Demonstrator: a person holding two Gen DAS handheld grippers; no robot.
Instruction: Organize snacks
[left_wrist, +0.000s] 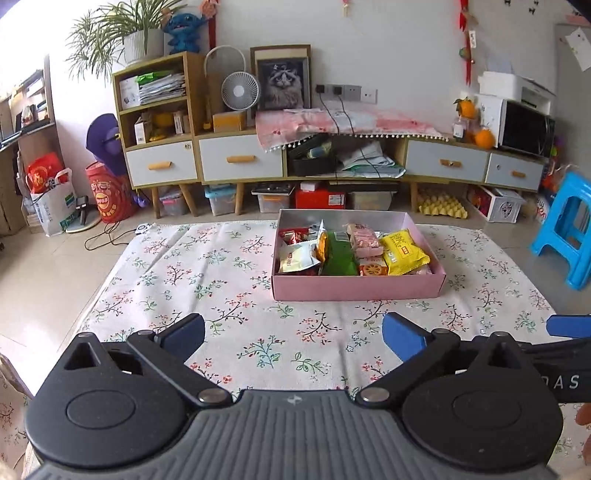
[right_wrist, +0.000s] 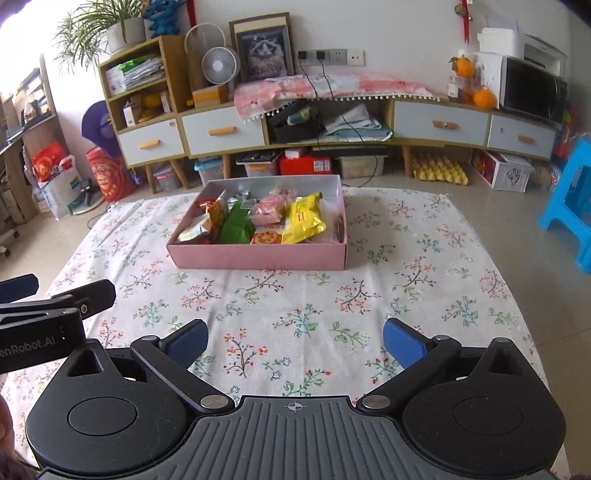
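Observation:
A shallow pink box (left_wrist: 354, 288) (right_wrist: 258, 256) sits on the flowered tablecloth and holds several snack packs. Among them are a yellow pack (left_wrist: 404, 251) (right_wrist: 303, 218), a green pack (left_wrist: 338, 254) (right_wrist: 236, 227), a pink wrapped pack (left_wrist: 365, 238) (right_wrist: 267, 210) and a pale pack (left_wrist: 295, 258). My left gripper (left_wrist: 293, 332) hangs open over bare cloth, well short of the box's near wall, nothing between its blue pads. My right gripper (right_wrist: 293, 338) is likewise open and empty, near the table's front. Each gripper's fingers show at the edge of the other's view.
The flowered cloth (left_wrist: 221, 295) covers a low table. Behind it stands a long cabinet (left_wrist: 240, 162) with drawers, a fan and a framed cat picture. A blue plastic stool (left_wrist: 565, 229) is at the right. Bags and boxes line the floor under the cabinet.

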